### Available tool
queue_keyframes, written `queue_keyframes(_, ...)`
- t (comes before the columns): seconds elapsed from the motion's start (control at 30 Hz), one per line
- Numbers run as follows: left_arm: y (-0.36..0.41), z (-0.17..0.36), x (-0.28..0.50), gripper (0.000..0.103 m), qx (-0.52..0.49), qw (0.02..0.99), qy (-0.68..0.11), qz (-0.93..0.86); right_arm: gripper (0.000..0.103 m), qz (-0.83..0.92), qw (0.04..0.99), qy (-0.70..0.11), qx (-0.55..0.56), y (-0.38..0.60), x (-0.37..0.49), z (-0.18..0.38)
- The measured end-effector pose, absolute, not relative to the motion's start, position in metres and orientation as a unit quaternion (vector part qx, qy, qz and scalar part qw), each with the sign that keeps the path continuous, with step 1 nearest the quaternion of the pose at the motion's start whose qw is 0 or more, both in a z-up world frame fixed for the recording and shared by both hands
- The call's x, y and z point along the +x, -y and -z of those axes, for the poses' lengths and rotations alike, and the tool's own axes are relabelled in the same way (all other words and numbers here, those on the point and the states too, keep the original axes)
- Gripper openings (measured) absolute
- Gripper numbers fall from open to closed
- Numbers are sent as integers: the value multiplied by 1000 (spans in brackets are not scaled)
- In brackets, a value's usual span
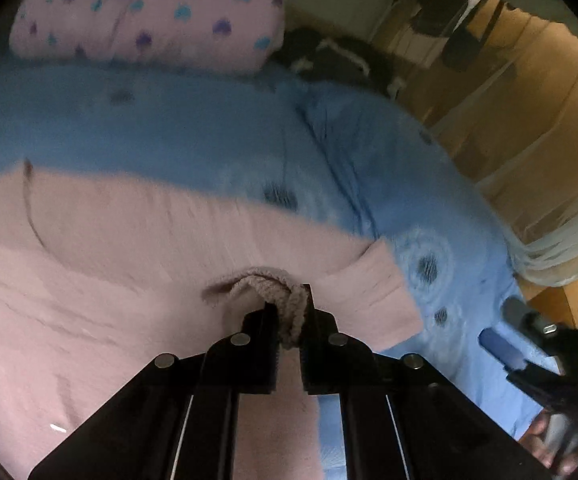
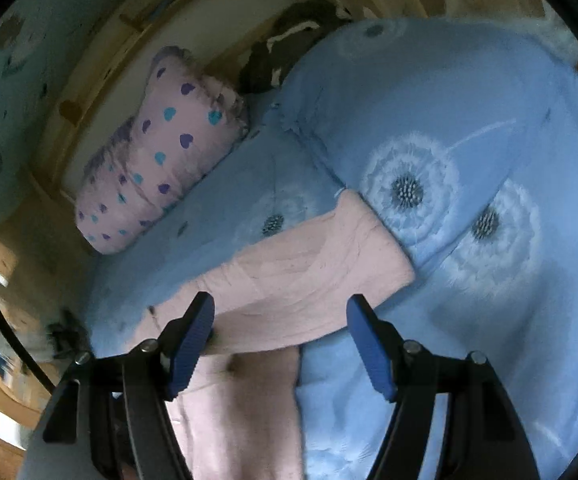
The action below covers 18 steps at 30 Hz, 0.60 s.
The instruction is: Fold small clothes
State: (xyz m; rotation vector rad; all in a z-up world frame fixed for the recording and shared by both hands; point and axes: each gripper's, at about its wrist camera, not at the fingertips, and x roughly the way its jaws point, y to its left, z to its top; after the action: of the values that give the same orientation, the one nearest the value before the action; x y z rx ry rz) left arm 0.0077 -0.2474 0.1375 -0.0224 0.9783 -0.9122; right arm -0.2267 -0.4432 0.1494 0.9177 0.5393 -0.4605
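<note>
A pale pink knit garment (image 1: 137,248) lies spread on the blue bedspread (image 1: 209,136). My left gripper (image 1: 289,312) is shut on a bunched fold of the pink garment and lifts it slightly. In the right wrist view the same garment (image 2: 297,264) lies with one folded part reaching toward the dandelion print. My right gripper (image 2: 281,312) is open, its blue pads (image 2: 193,336) hovering over the garment's near edge, holding nothing. The right gripper also shows in the left wrist view (image 1: 521,352) at the lower right.
A pink pillow with hearts (image 1: 149,12) lies at the bed's head, also in the right wrist view (image 2: 157,152). A dark garment (image 1: 329,56) lies beside it. Wooden furniture (image 1: 529,112) and a sheer net stand along the bed's right side.
</note>
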Motion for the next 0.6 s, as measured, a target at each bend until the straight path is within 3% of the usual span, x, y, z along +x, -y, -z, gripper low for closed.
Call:
queue_keyframes(0.3,172,-190,48,0,13,829,-403,387,72,221,819,-248,468,444,-212,-144)
queue_keyframes(0.6,78,-156,105,0,-28,838,-440,322,72,236,806,-292,458,430,-171,-130)
